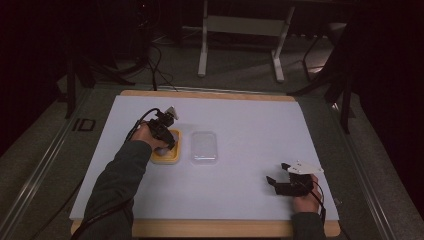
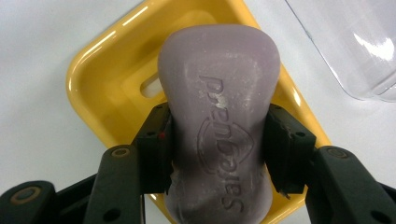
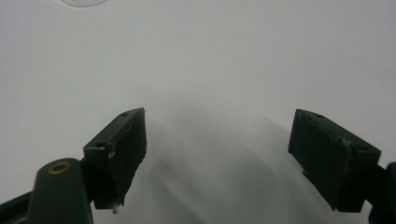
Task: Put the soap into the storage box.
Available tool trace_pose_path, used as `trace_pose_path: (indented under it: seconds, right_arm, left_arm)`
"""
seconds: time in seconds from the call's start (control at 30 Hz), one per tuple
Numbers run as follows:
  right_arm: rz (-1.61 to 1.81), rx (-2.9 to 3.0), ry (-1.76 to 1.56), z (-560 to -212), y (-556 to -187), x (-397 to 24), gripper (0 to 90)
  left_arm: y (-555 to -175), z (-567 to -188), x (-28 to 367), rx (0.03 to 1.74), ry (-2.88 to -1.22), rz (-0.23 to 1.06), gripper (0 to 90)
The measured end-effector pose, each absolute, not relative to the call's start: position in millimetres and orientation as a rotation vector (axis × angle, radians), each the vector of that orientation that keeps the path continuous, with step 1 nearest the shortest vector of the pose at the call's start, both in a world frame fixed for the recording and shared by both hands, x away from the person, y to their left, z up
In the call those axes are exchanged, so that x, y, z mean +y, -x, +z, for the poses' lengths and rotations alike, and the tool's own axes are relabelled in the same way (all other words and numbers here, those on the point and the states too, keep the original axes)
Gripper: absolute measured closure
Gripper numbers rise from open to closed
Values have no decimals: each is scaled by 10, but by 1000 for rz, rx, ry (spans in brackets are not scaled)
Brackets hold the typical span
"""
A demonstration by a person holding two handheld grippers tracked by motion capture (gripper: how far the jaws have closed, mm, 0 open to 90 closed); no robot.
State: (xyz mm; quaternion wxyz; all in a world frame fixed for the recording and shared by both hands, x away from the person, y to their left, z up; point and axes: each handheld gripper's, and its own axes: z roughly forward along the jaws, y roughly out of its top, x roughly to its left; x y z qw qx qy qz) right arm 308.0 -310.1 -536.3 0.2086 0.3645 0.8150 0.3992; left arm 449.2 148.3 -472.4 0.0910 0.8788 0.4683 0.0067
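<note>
High view: left gripper [image 1: 164, 141] is down over the yellow dish [image 1: 167, 159], left of the table's [image 1: 250, 115] centre; clear lid [image 1: 204, 146] lies just beside the dish on its right, apart from it. Right gripper [image 1: 278, 183] sits near the front right corner of the table, well away from both. Left gripper view: jaws clamped on the sides of the purple soap [image 2: 219, 130], pads [image 2: 156, 144] pressed against its waist, embossed face up. Soap is over the dish [image 2: 98, 74], inside its rim; can't tell whether it's seated on the bottom or just above it. Lid corner [image 2: 355, 42] visible beside the dish, still off. Right gripper view: jaws wide apart, nothing between them, bare table [image 3: 210, 60] below, edge of the lid [image 3: 84, 2] far off. Status, my read: soap is at the dish and gripped, so either placing or lifting out. Left: release or lift, then handle the lid, likely with the idle right gripper.
</note>
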Motion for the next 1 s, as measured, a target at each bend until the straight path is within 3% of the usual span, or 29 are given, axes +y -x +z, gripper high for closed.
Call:
trace_pose_path:
  seconds: [0.4, 1.0]
  right_arm:
    - [1110, 2269, -1012, -5364, -3079, -3099, 190]
    - [1107, 2270, -1008, -5364, -3080, -3097, 190]
  left_arm:
    - [-4470, -4571, 1478, 1376, -2577, 79, 398]
    - [-4399, -4468, 1450, 1298, -2580, 144, 399]
